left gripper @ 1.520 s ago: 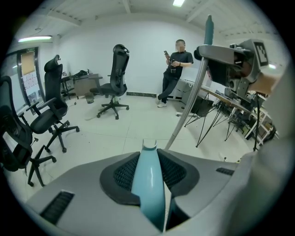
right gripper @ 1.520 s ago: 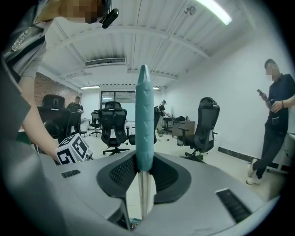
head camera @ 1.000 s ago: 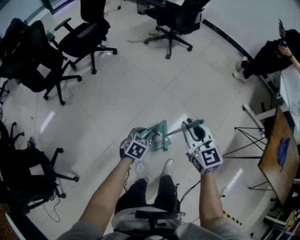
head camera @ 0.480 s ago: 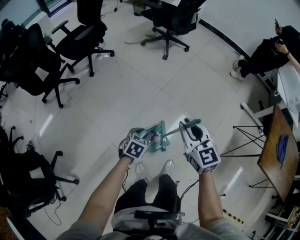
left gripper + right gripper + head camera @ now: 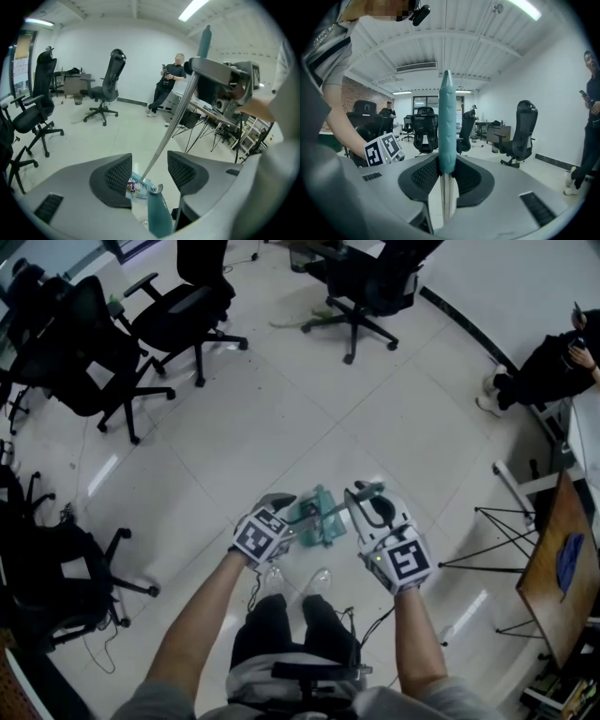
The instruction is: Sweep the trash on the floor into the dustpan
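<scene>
A teal dustpan [image 5: 319, 517] stands on the white floor just ahead of the person's shoes. Its upright teal handle [image 5: 157, 218] rises between the jaws of my left gripper [image 5: 149, 171], which have just been opening; the pads stand apart from it. A colourful wrapper [image 5: 131, 188] lies in the pan. My right gripper [image 5: 446, 171] is shut on the broom's teal grip [image 5: 446, 126]. The broom's metal shaft [image 5: 173, 123] slants from that gripper down into the pan. From the head camera, my left gripper [image 5: 284, 518] and right gripper [image 5: 362, 503] flank the dustpan.
Black office chairs [image 5: 178, 315] stand at the far left and top, another [image 5: 56, 587] at the near left. A seated person [image 5: 553, 367] is at the far right. A table [image 5: 553, 563] with thin black legs lines the right edge.
My left gripper's jaws have spread off the dustpan handle and the gripper has lifted a little. My right gripper has shifted left, closer to the dustpan, still holding the broom.
</scene>
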A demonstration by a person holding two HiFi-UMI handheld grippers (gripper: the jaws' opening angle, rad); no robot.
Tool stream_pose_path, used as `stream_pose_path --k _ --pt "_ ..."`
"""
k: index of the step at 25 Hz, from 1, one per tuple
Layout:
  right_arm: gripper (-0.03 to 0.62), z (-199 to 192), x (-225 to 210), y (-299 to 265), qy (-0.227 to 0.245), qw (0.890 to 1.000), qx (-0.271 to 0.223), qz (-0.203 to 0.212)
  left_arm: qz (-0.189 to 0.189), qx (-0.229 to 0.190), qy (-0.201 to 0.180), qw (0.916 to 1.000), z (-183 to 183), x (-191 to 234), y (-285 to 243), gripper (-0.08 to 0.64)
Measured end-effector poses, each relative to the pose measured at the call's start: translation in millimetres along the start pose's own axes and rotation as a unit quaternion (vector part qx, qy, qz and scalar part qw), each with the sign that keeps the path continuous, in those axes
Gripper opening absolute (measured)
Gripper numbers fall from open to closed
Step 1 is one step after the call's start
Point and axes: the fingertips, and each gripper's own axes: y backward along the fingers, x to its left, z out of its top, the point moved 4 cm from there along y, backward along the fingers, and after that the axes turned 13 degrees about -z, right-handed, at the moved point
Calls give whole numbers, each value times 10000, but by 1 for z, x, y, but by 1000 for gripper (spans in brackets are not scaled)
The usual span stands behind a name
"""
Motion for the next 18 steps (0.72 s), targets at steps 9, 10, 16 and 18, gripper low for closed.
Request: stream_pose_path --k 9,10,16,18 --pt "84 3 67 -15 217 9996 64 -148 -672 517 -711 9939 -41 39 49 219" --pt "84 3 73 -16 219 9995 60 -221 -758 635 -829 9916 -47 45 50 219" --pt "84 -2 99 -24 320 9977 75 -589 -1578 1175 -1930 9613 -93 48 25 220" --pt "84 -4 103 -26 365 9971 81 -659 -1841 1322 -2284 9468 -102 43 12 221"
